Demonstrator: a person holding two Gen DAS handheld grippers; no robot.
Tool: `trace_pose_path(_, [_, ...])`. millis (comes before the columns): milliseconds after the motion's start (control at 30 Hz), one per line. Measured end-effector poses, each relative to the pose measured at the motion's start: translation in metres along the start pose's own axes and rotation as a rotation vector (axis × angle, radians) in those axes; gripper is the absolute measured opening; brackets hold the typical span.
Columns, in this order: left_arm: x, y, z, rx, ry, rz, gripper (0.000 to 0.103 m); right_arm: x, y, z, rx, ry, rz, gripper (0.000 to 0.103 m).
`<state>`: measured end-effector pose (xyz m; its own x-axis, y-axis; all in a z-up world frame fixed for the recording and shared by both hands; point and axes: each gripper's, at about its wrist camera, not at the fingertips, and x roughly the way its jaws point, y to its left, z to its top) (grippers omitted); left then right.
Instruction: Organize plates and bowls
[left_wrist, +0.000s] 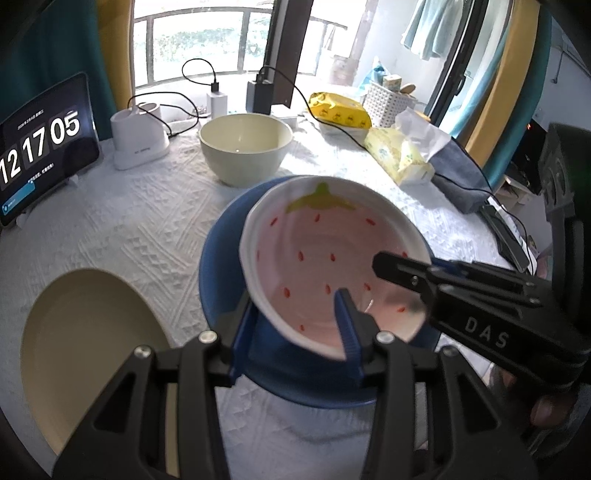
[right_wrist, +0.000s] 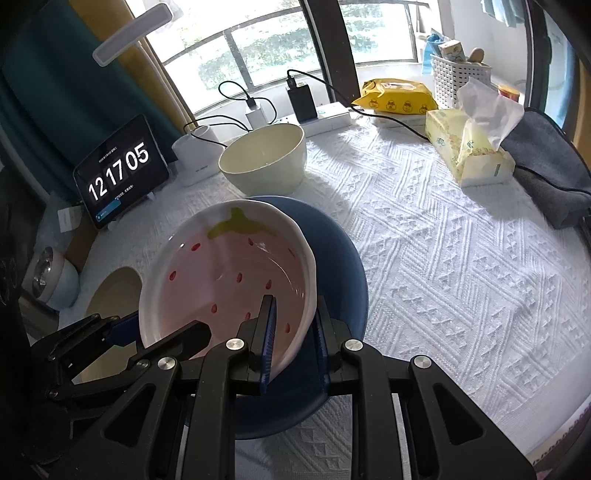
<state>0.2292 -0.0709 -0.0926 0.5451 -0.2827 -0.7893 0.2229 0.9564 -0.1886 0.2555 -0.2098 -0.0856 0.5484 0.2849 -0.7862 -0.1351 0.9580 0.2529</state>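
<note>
Left gripper (left_wrist: 295, 317) straddles strawberry bowl (left_wrist: 325, 251) rim, pads apart; right gripper (right_wrist: 291, 325) clamped on rim, over blue plate (left_wrist: 221, 236); one-sided hold risks slip.

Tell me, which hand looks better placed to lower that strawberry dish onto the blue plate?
Probably the right: the right gripper is clamped on the strawberry dish rim above the blue plate, while the left gripper only straddles it loosely.

Tablet (right_wrist: 120, 171) (clock face showing) on white cloth (right_wrist: 443, 258); white charger (right_wrist: 194, 158) just right of tablet; tissue box (right_wrist: 469, 151), yellow wipes pack (right_wrist: 397, 96), white basket (right_wrist: 460, 79) well right of tablet.
</note>
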Motion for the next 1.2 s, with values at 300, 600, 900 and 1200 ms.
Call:
trace_pose_path(300, [-0.008,0.001,0.002,0.011,-0.027,0.034,0.046,0.002,-0.002,-0.001,0.009,0.01,-0.006,0.021])
trace_pose_path(600, [-0.01,0.002,0.003,0.013,-0.038,0.037,0.046,-0.004,-0.002,0.0,0.006,-0.008,0.004,0.029])
trace_pose_path(900, [-0.017,0.001,0.007,0.021,-0.056,0.043,0.046,-0.005,-0.002,0.002,0.007,-0.014,0.006,0.029])
trace_pose_path(1200, [-0.024,0.0,0.013,0.029,-0.07,0.043,0.046,-0.013,-0.004,0.01,0.004,-0.033,0.009,0.029])
